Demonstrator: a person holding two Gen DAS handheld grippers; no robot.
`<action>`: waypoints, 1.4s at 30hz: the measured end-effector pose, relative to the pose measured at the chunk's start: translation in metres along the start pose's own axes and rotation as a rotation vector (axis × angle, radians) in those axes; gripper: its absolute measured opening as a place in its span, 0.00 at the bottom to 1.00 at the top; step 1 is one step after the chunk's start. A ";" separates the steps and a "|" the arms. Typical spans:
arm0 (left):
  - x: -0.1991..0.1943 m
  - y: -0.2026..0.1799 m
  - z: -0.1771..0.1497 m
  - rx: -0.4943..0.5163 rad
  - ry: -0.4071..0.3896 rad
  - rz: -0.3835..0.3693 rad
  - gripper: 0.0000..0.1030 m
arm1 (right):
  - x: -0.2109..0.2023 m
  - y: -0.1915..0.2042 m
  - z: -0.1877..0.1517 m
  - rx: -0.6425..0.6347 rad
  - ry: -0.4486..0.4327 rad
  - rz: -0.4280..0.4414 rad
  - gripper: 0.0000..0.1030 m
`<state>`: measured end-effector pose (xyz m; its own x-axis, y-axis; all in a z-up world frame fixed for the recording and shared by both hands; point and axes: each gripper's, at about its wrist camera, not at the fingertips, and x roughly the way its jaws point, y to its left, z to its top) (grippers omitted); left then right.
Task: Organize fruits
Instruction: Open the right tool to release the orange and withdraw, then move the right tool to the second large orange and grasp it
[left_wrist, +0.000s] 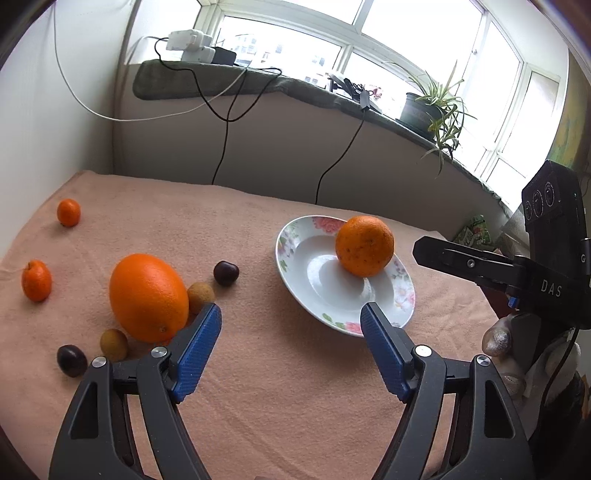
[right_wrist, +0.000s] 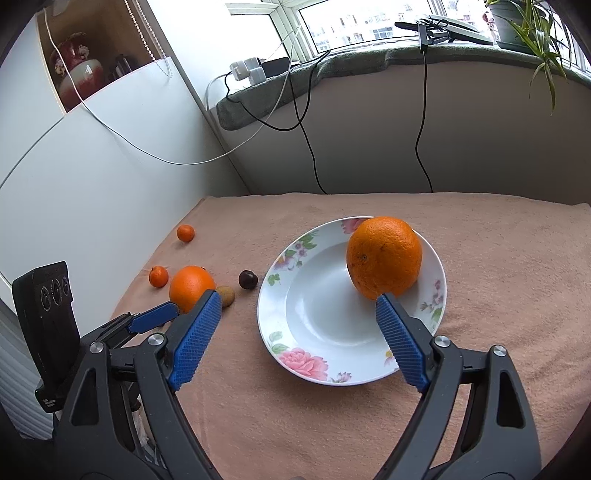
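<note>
The left gripper is hanging open over bare peach cloth, nothing between its blue pads; the right gripper is gaping too, empty, over the near rim of the flowered plate. One orange is sitting on the plate's far side — its underside seems to be just off the right pad. Left of the plate, a bigger orange is lying among small brown and dark fruits, with two little tangerines waiting farther out.
</note>
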<state>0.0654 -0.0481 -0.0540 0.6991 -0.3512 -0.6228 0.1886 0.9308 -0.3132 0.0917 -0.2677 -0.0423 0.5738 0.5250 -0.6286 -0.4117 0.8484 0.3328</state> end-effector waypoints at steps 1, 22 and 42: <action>-0.001 0.004 0.000 -0.007 0.000 0.005 0.76 | 0.002 0.002 0.000 -0.005 0.001 0.002 0.93; -0.018 0.073 -0.002 -0.104 0.008 0.113 0.76 | 0.059 0.062 0.013 -0.116 0.113 0.094 0.93; -0.003 0.096 -0.001 -0.152 0.026 0.067 0.76 | 0.135 0.114 0.019 -0.177 0.313 0.254 0.93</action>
<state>0.0810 0.0421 -0.0828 0.6883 -0.2933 -0.6635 0.0340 0.9267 -0.3743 0.1360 -0.0986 -0.0761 0.2075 0.6467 -0.7339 -0.6431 0.6556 0.3958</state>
